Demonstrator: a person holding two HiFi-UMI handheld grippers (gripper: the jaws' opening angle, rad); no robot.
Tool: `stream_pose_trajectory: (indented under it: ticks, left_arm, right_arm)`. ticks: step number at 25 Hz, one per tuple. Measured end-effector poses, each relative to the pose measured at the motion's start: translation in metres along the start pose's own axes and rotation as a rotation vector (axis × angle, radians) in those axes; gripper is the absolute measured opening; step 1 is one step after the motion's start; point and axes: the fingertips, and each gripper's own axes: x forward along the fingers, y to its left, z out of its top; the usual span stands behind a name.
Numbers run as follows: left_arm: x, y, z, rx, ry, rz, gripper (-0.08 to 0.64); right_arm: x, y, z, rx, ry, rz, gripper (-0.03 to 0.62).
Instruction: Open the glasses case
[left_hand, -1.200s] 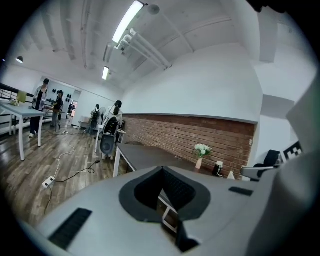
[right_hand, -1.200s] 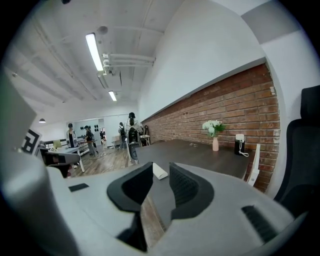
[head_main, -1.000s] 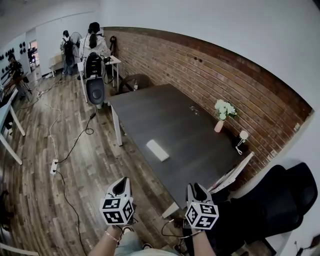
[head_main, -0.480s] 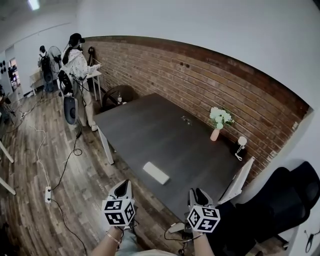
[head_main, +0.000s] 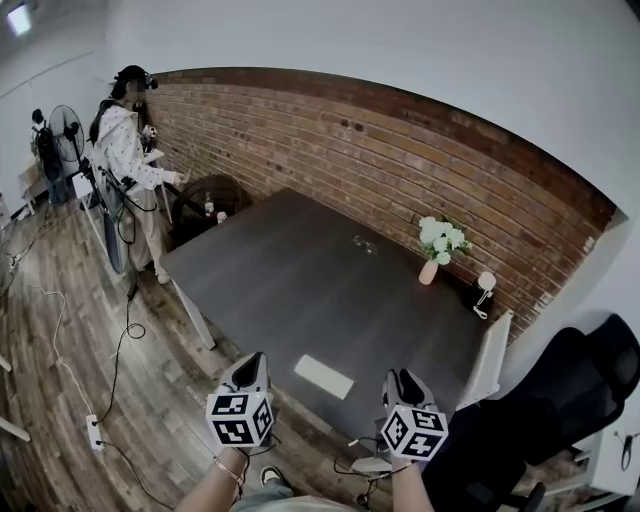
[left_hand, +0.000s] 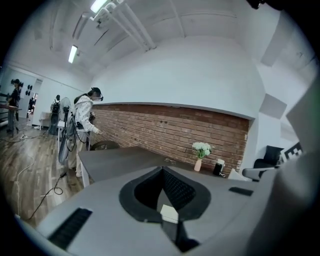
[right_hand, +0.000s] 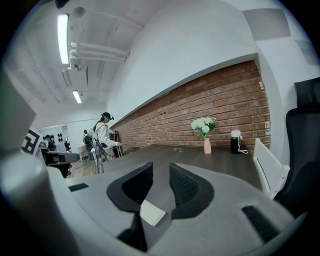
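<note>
The glasses case (head_main: 323, 376) lies flat and closed on the dark table (head_main: 300, 270), close to its near edge. In the head view it sits between the two claws and slightly ahead of them, touching neither. Its long axis runs across the scene, with the left end a little farther away than the right. The left gripper (head_main: 255, 360) has its tips brought together on nothing. It stands just beside the case's left end and looks slightly the nearer. The right gripper (head_main: 403, 378) has its jaws apart and empty, and it is near the right end. Each claw probably has to come in toward the middle.
</note>
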Motion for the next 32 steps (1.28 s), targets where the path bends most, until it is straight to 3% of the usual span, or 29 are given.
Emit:
stream_pose_trajectory:
  ticks: [7,14,25,32]
  left_arm:
    - [0.052,0.022,0.004,0.025,0.052,-0.101,-0.005]
    - [0.094,0.014,-0.007,-0.011,0.091,-0.145,-0.005]
    - [0.122,-0.007,-0.014,0.004,0.132,-0.174,-0.005]
    - [0.130,0.007,-0.046,-0.013,0.211,-0.155,-0.005]
  right_arm:
    - [0.027,0.013,-0.007,0.043,0.015,-0.092,0.106]
    - [0.039,-0.003,-0.006,0.022,0.046,-0.143,0.106]
    - [0.070,-0.016,-0.003,0.022,0.075,-0.122,0.107]
    - [0.085,-0.003,-0.027,0.026,0.140,-0.095,0.107]
